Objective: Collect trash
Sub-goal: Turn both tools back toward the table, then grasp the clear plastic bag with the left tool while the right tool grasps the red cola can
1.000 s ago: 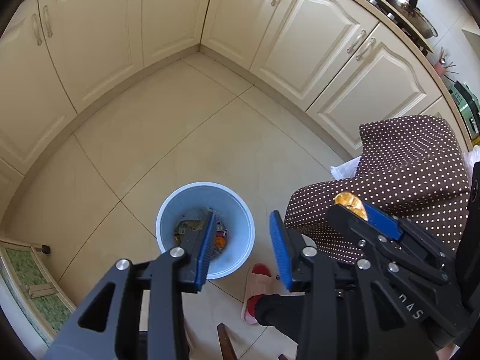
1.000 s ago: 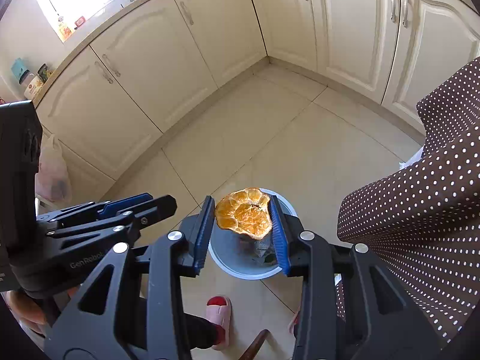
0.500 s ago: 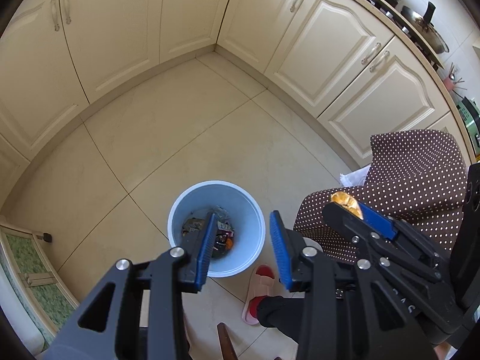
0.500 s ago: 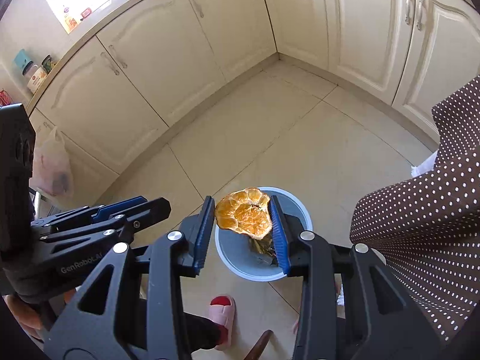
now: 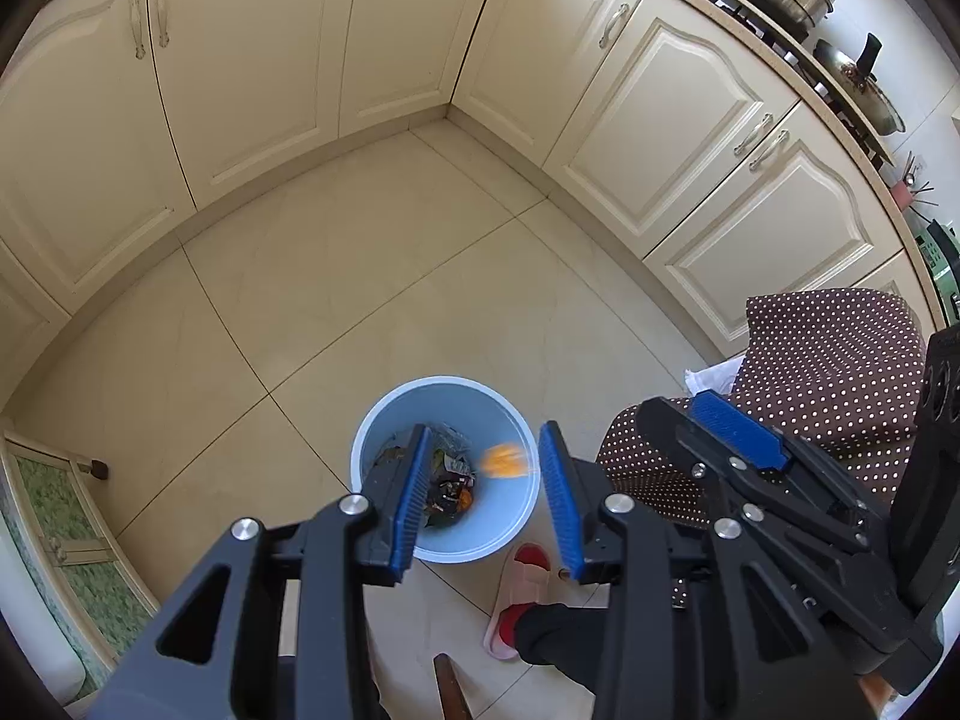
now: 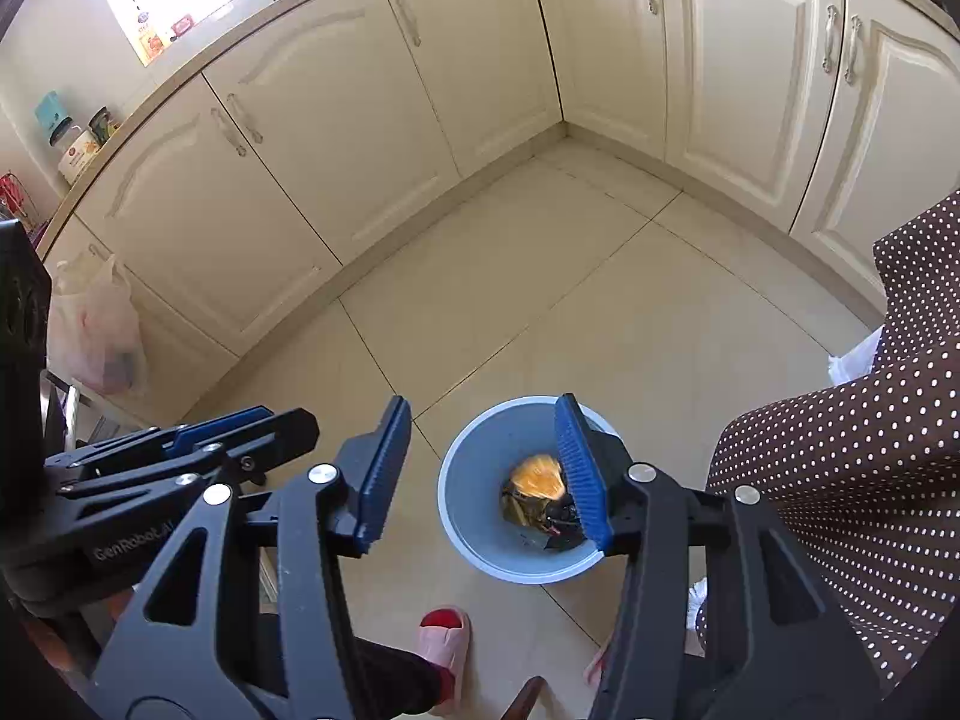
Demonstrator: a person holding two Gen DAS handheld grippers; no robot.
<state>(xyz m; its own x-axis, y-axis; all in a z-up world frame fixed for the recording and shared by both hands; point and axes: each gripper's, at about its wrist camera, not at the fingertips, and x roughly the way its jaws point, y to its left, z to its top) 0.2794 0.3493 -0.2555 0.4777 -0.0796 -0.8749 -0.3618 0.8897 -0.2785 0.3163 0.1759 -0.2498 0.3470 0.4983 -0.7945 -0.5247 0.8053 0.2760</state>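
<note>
While both tongs [image 5: 483, 495] [image 6: 483, 468] gape empty, only the left view blurs the peel [image 5: 503, 461] above the bin [image 5: 384, 426].

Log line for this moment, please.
step: drop peel | right gripper: open, empty | peel: inside bin | left gripper: open, empty, above bin

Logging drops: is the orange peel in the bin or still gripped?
In the bin: orange peel lies on trash inside the blue bin; right gripper is open.

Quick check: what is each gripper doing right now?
Left gripper: open, holding nothing.
Right gripper: open, empty; orange peel is in the bin.
</note>
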